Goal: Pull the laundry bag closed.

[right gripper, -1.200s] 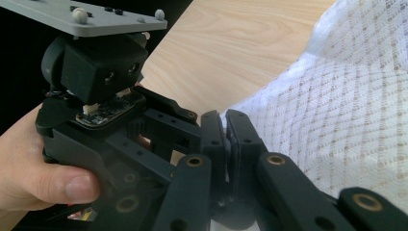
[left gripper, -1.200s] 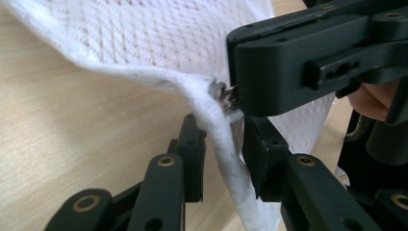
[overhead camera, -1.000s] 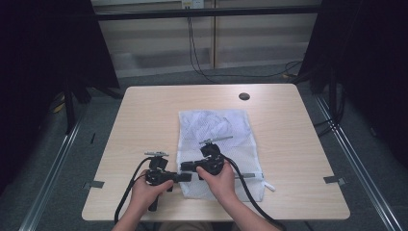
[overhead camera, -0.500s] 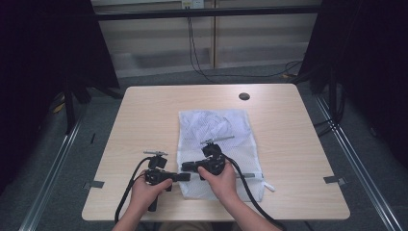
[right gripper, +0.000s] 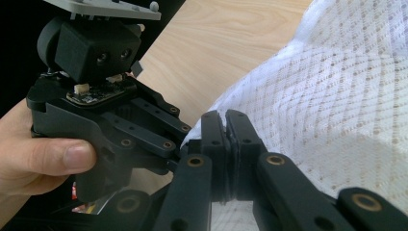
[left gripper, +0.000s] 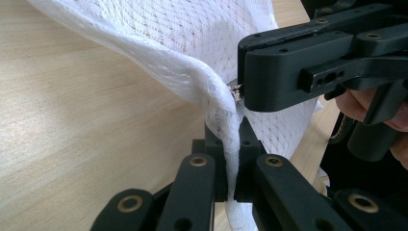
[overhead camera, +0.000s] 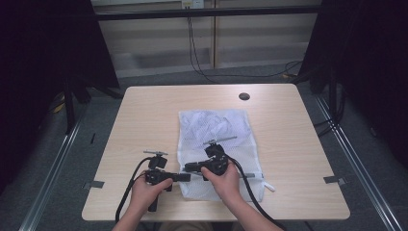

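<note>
1. At the near edge of the counter (overhead camera: 144, 125), around 6 o'clock in the high view, the person's two forearms come in and each hand holds a black claw.
2. Toward 7 o'clock, the left claw (overhead camera: 185, 177) points sideways to the right at the near left corner of the white mesh bag (overhead camera: 216, 139). Its jaws have just been closing; in the left gripper view the left claw (left gripper: 231, 159) is clamped on a bunched fold of the mesh bag (left gripper: 192, 48), which rises from between the pads in a taut ridge.
3. Just right of it, the right claw (overhead camera: 188, 168) points left, tip to tip with the left one. In the right gripper view the right claw (right gripper: 226, 144) has its jaws pressed together, with the mesh bag (right gripper: 337, 96) lying just beyond and beside them; what they pinch cannot be made out there.
4. In the left gripper view the right claw (left gripper: 243, 91) meets the fabric edge at a small metal zipper pull (left gripper: 235, 91), touching it.
5. Past the claws, toward 12 o'clock, the rest of the bag lies flat on the counter, slightly right of its middle.
6. Farther still, near the far edge at about 1 o'clock, a dark round cable hole (overhead camera: 244, 96) sits in the wood, well apart from the bag.
</note>
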Demonstrator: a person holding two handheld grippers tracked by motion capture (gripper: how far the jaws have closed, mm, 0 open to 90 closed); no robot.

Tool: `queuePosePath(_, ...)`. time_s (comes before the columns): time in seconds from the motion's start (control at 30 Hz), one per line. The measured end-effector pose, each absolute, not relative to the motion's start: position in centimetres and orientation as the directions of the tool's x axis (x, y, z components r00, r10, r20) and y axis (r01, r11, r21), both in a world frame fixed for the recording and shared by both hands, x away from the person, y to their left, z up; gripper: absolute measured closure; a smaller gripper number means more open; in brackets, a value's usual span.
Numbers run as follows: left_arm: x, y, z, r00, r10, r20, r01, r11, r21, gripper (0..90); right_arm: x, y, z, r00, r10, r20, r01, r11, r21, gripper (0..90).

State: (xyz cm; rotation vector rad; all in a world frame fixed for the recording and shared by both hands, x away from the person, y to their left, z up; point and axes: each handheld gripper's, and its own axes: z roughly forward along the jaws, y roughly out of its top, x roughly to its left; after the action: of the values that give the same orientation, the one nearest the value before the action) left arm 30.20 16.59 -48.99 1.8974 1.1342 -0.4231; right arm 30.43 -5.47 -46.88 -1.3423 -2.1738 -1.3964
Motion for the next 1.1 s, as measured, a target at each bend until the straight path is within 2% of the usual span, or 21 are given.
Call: queuePosePath(1.1,30.3,17.1,-48.7,0.512,0.55,-0.66,0.846,-0.192,0.497,88.5,30.6,-7.2,-47.4,-0.533,0.591,0.606,0.801,0.12,0.587,86.8)
